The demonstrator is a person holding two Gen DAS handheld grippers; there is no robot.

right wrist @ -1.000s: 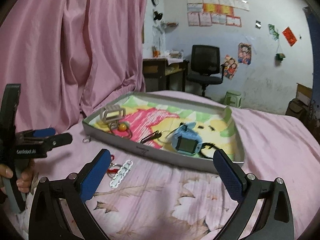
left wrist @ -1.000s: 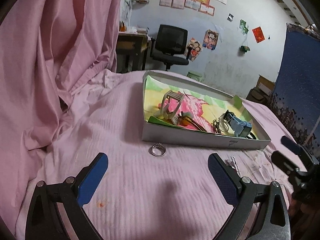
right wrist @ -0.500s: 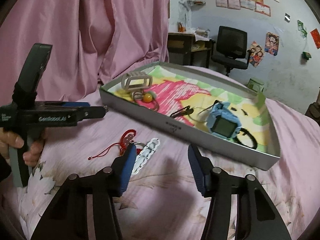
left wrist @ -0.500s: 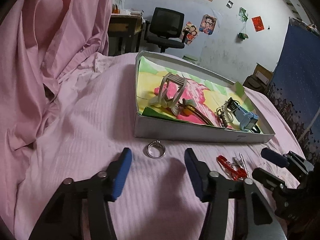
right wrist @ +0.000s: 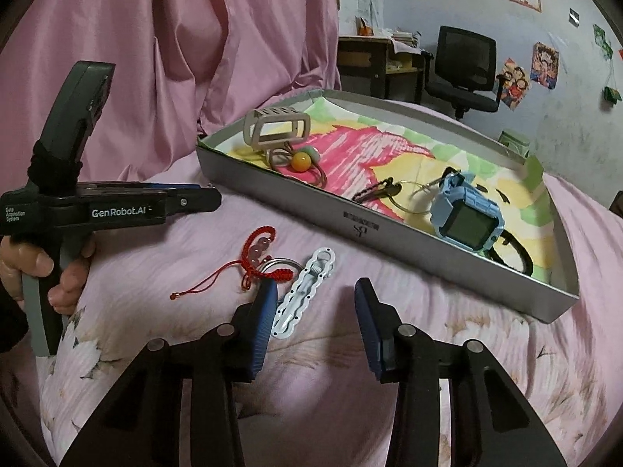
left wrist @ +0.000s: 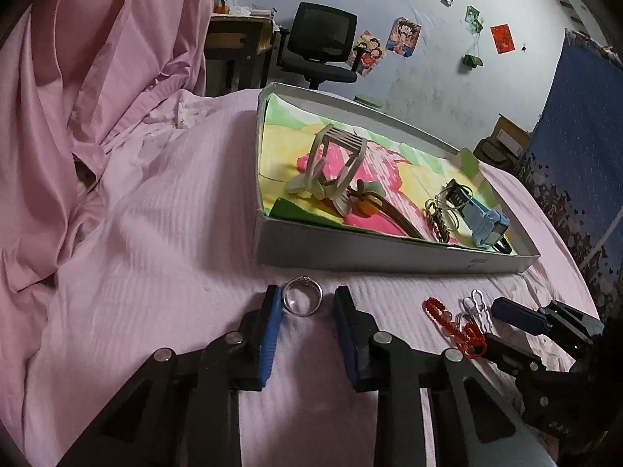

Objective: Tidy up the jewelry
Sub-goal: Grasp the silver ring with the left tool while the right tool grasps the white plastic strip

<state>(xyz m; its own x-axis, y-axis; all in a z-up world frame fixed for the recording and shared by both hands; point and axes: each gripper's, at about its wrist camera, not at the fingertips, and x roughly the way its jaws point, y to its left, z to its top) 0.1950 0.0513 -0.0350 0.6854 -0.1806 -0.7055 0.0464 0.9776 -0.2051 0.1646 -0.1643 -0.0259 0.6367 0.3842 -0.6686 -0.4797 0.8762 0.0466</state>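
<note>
Silver ring lies on the pink bedspread between the left gripper's closing, not yet pinching jaws; it may skid away. At two o'clock, the right gripper closes beside the white charm, seemingly untouched. The grey tray blocks twelve.

Pale poster-dotted wall, black office chair, wooden desk, pink curtain.

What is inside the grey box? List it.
Inside the grey box: a beige claw clip, a hair tie with an orange bead, a blue watch, a black clip, wire rings. The watch covers part of its strap.
</note>
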